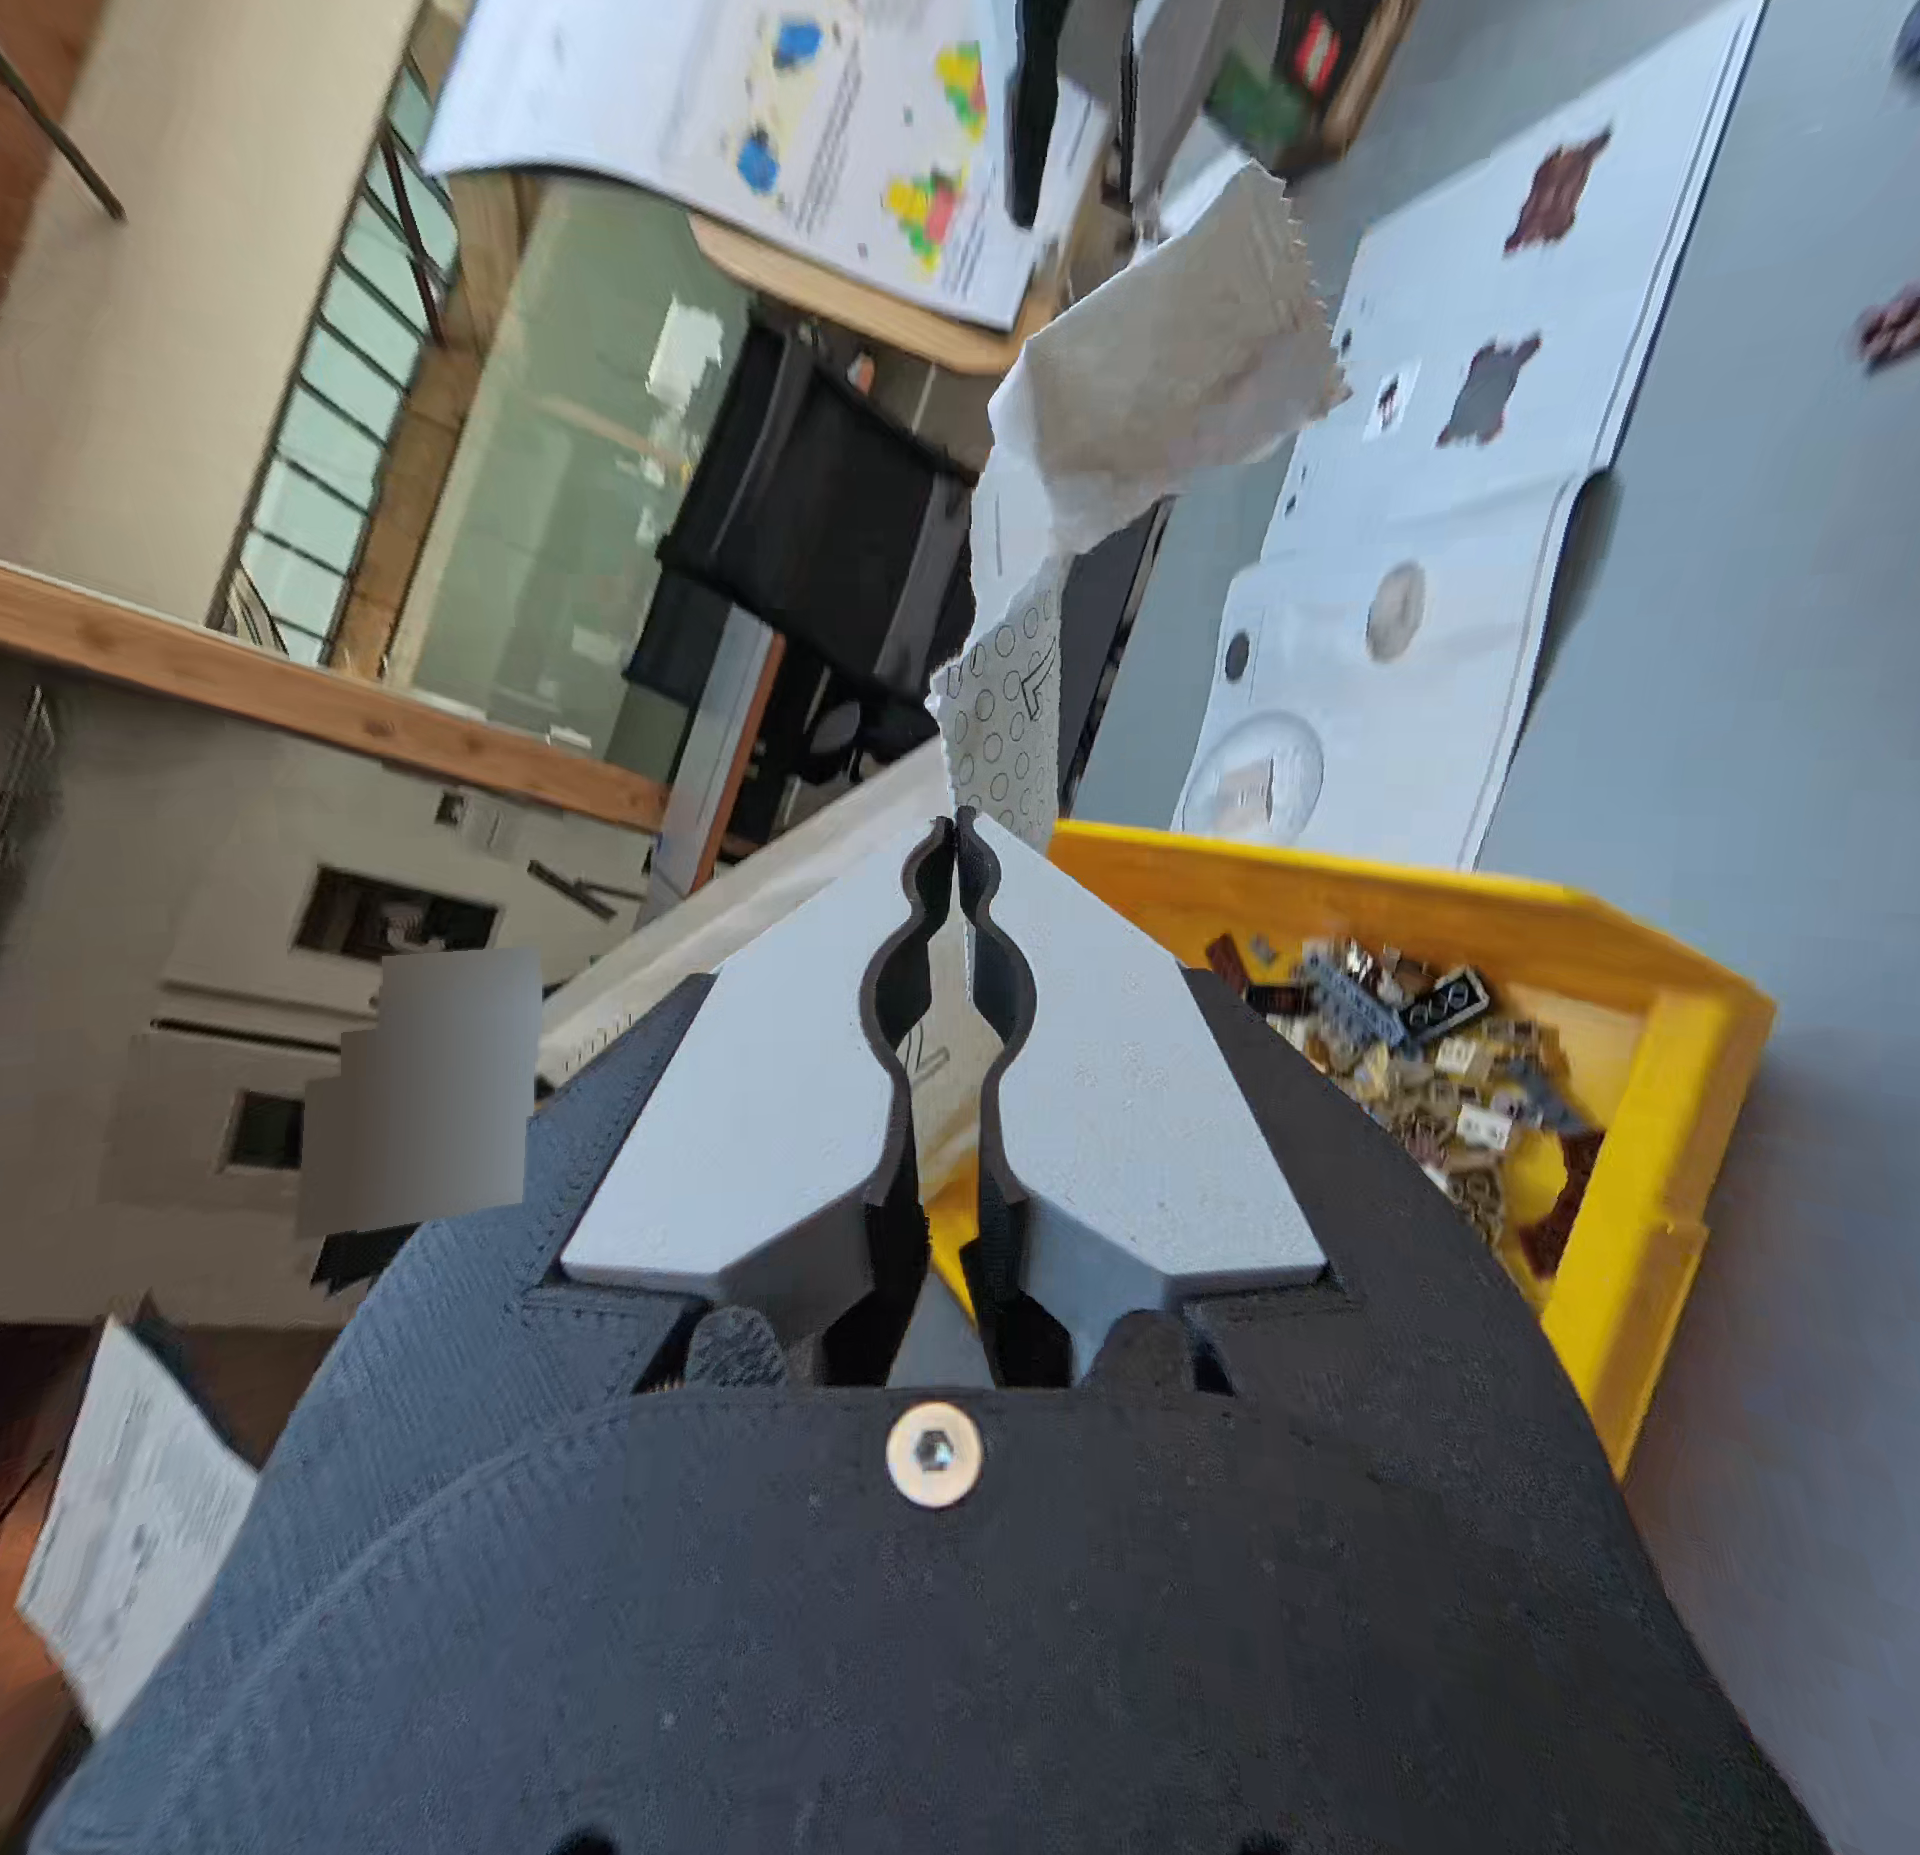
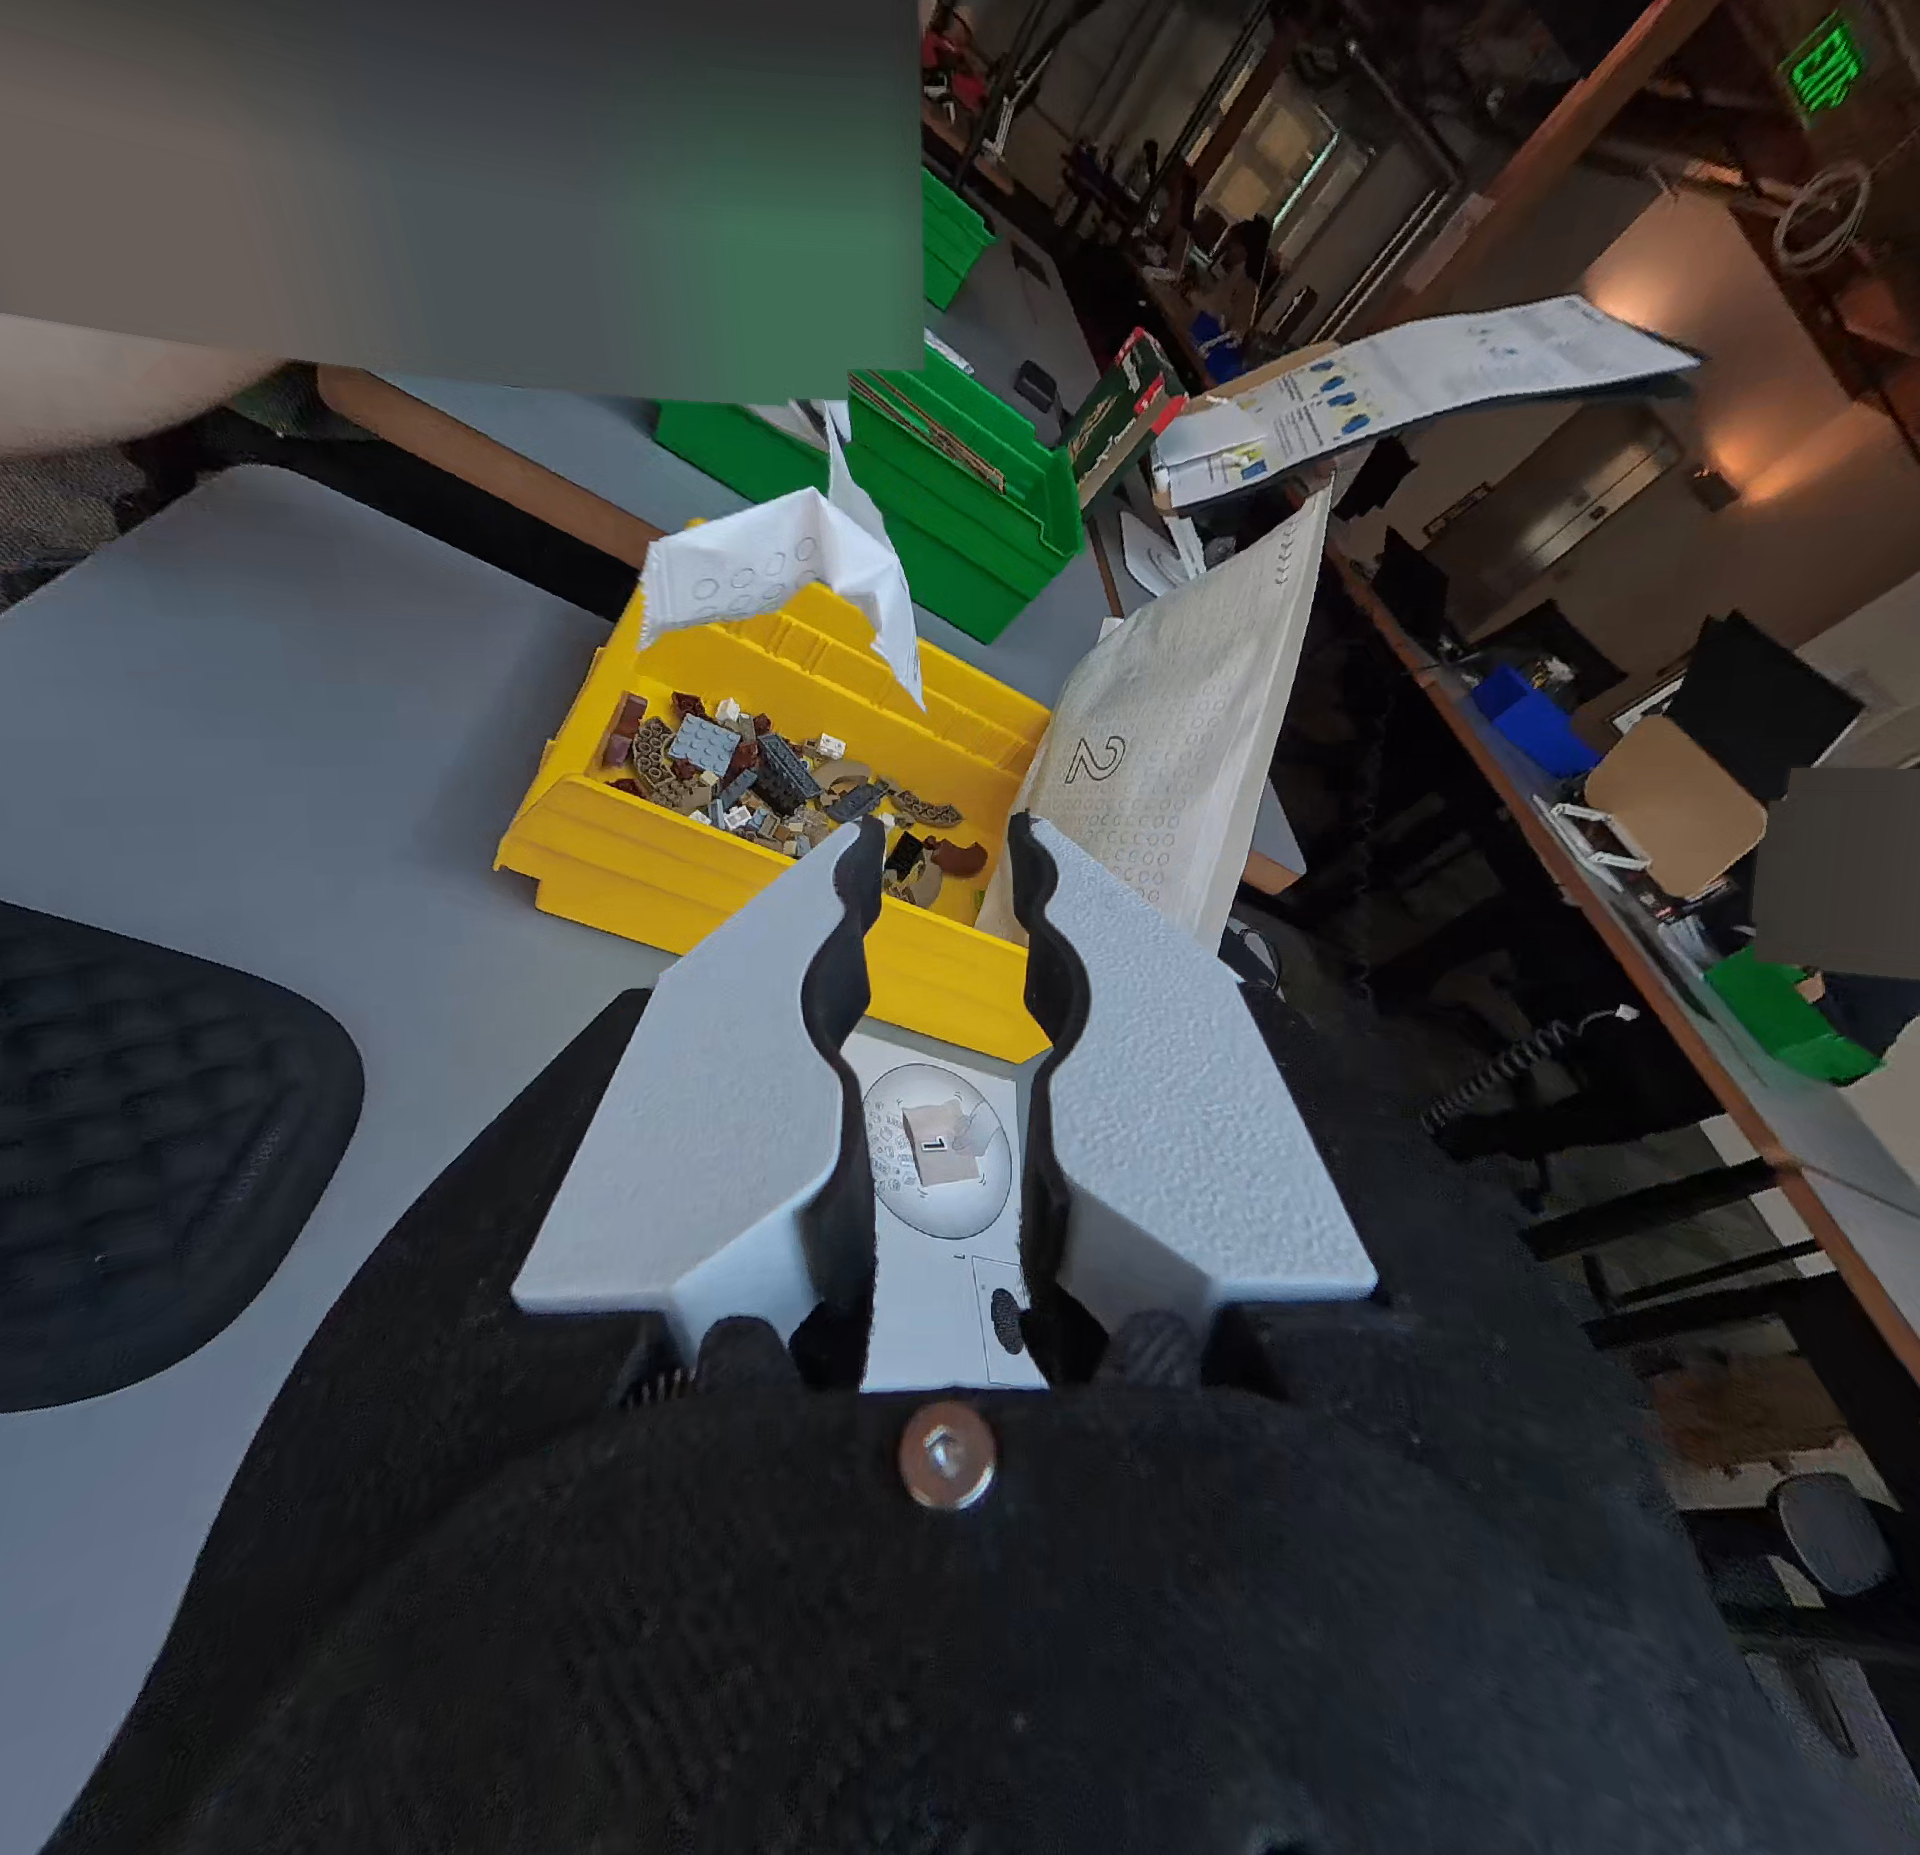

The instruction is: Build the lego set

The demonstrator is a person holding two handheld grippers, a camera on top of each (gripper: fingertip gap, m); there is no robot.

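Yellow plastic bin (image 2: 665,875) on the grey surface (image 2: 260,662) holds our loose lego pieces (image 2: 769,766); nothing assembled yet; left claw (image 1: 956,831) clenched on the emptied white paper bag (image 1: 1143,413); right claw (image 2: 945,834) released.

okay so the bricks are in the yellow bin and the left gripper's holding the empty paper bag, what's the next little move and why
Probably carry the torn paper bag off to the side, away from the yellow bin, and let go. The left gripper is shut on it, it hangs limp over the bin, and the loose bricks already lie inside. The right gripper is open and empty, free to pick.
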